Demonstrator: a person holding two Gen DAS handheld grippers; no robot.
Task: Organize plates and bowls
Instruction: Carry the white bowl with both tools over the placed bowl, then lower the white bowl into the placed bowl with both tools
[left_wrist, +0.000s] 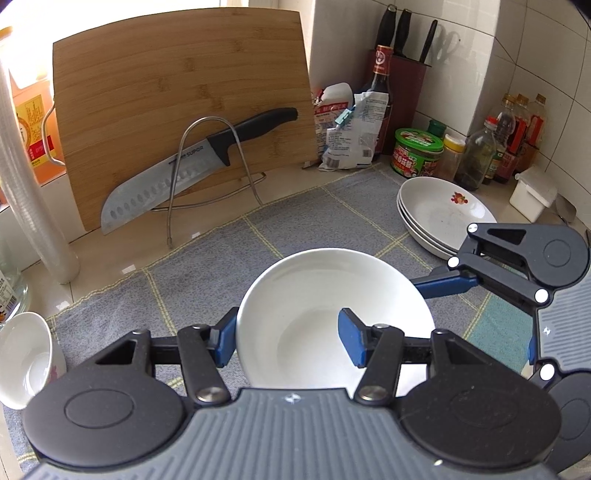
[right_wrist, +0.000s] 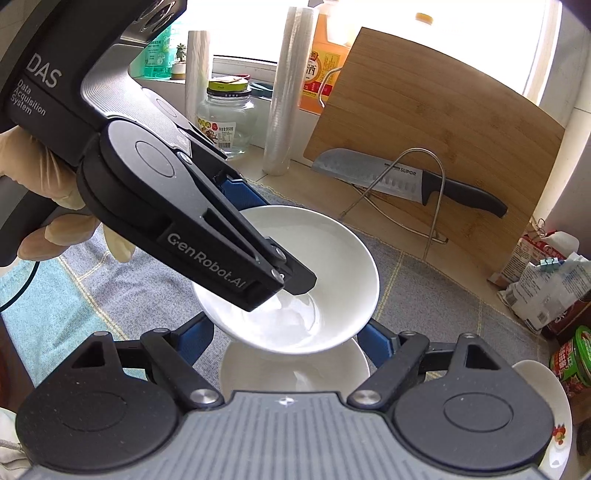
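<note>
Left wrist view: left gripper (left_wrist: 290, 341) clamped on the wall of a white bowl (left_wrist: 334, 317), one pad inside, one outside, above a grey checked cloth (left_wrist: 207, 266); bowl's near edge hidden by the gripper body. Stacked plates (left_wrist: 439, 214) at right, partly covered by the right gripper (left_wrist: 448, 284).

Right wrist view: right gripper (right_wrist: 286, 345) clasps a second bowl (right_wrist: 295, 369) (mostly hidden under the first).

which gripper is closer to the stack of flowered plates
Right. The right gripper, holding a second bowl, is beside the plate stack's rim; the left gripper, shut on a white bowl, is farther off over the mat.
</note>
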